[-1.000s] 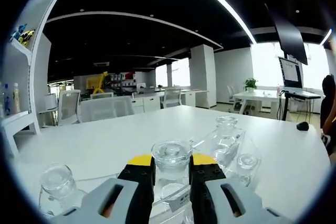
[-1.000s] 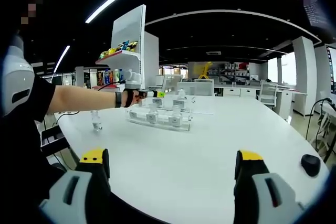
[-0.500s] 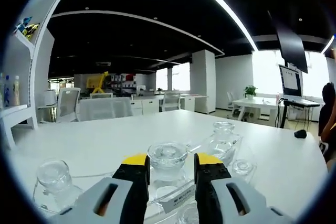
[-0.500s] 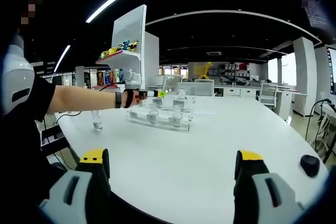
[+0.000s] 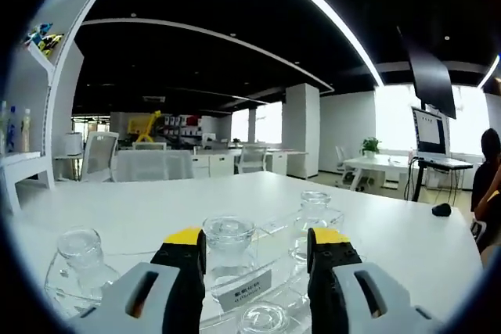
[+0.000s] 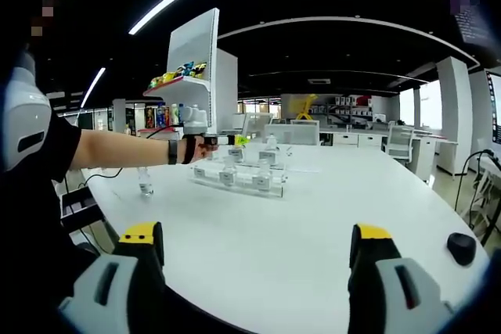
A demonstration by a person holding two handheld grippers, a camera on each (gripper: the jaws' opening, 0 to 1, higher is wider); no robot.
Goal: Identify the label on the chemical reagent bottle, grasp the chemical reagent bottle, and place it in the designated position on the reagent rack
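Observation:
In the left gripper view a clear glass reagent bottle (image 5: pixel 228 242) with a round stopper stands in the clear acrylic rack (image 5: pixel 275 232), behind a white label (image 5: pixel 244 292). My left gripper (image 5: pixel 258 244) is open, one yellow-tipped jaw on each side of that bottle with a gap to it. More stoppered bottles (image 5: pixel 81 253) (image 5: pixel 313 210) stand in the rack to either side. In the right gripper view the rack (image 6: pixel 239 178) sits far across the white table, with the left gripper (image 6: pixel 225 140) at it on a person's outstretched arm. My right gripper (image 6: pixel 257 236) is open wide and holds nothing.
A lone small bottle (image 6: pixel 144 181) stands on the table left of the rack. A black mouse (image 6: pixel 462 247) lies at the table's right edge. A white shelf unit (image 6: pixel 192 68) with coloured items rises behind the rack. Office chairs and desks fill the background.
The left jaws have spread apart and let go of the bottle, which now stands free in the rack. The left view has lifted slightly. The right gripper has not moved.

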